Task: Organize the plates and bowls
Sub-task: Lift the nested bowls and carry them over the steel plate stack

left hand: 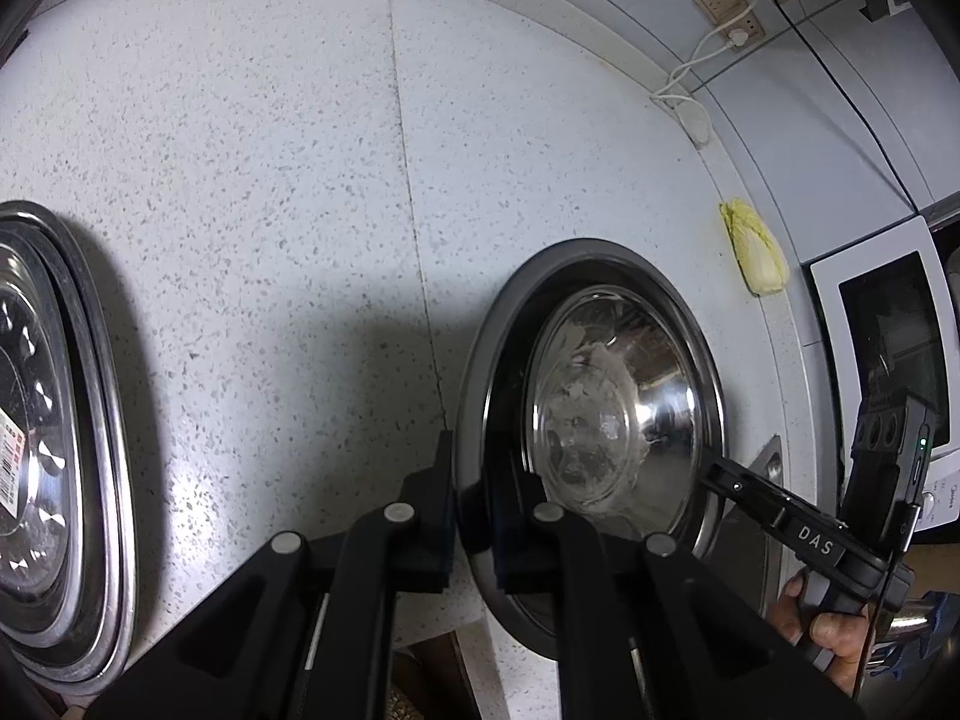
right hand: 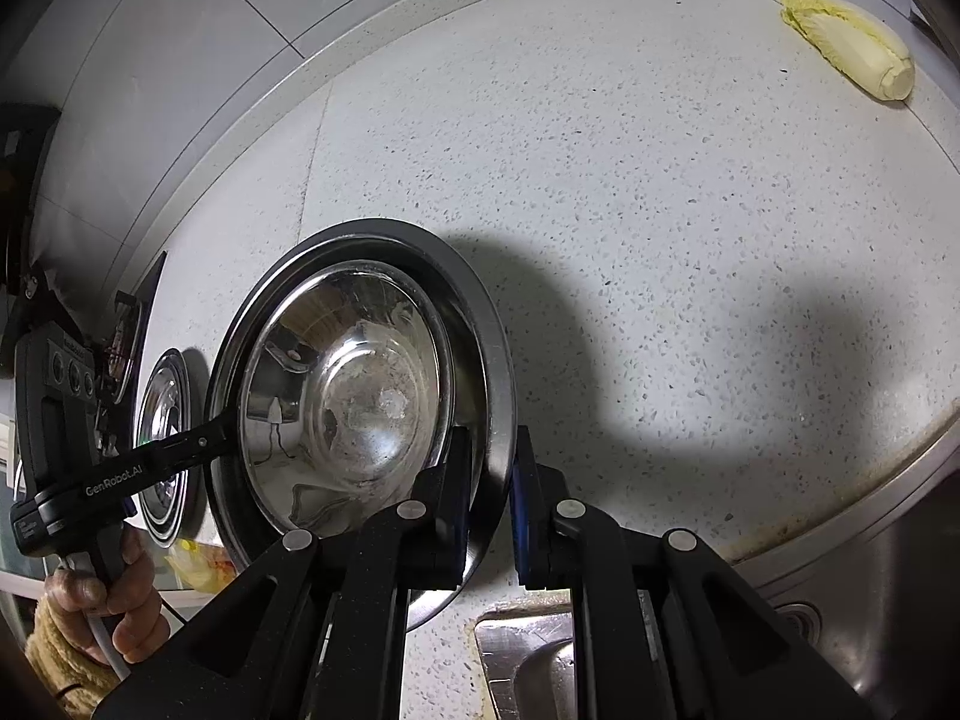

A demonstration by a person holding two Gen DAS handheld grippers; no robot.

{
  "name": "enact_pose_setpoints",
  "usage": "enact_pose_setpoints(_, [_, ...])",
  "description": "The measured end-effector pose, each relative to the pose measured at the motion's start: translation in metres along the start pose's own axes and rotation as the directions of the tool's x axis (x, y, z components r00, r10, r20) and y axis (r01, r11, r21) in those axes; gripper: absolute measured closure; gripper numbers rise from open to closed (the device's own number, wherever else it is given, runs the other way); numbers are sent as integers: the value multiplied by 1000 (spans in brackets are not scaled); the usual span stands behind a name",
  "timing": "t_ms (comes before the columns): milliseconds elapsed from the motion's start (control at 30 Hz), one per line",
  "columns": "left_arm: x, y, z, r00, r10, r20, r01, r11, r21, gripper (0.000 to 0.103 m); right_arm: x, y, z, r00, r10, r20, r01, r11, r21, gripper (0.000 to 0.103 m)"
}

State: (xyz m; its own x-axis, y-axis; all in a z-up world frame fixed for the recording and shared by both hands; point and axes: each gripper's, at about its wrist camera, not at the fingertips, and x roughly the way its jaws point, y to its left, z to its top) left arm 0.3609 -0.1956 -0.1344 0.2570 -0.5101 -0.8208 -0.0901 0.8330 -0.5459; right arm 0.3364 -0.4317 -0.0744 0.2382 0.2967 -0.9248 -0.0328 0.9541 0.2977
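A wide steel plate with a grey rim carries a shiny steel bowl inside it, near the counter's front edge. My left gripper is shut on the plate's left rim, one finger inside and one outside. My right gripper is shut on the opposite rim in the same way. Each gripper also shows in the other's view, the right gripper and the left gripper, held by a person's hands. Whether the plate rests on the counter I cannot tell.
A stack of steel plates lies on the speckled white counter to the left. A yellow cabbage lies by the back wall. A microwave stands at the right, a sink in front.
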Motion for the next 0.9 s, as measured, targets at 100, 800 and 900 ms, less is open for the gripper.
enact_pose_setpoints(100, [-4,-3,0,1000,12,18,-12,1000,14,95,2,2,0,1000,3,0,-3,1000,6,92])
enact_pose_setpoints(800, [-58,29,8,993,0,115,0,1000,1,95,-2,49,14,1000,-17,18,17,1000,-20,92])
enact_pose_setpoints(900, [-86,50,10,988,8,157,-6,1000,-18,95,-1,73,17,1000,-2,20,3,998,-55,92])
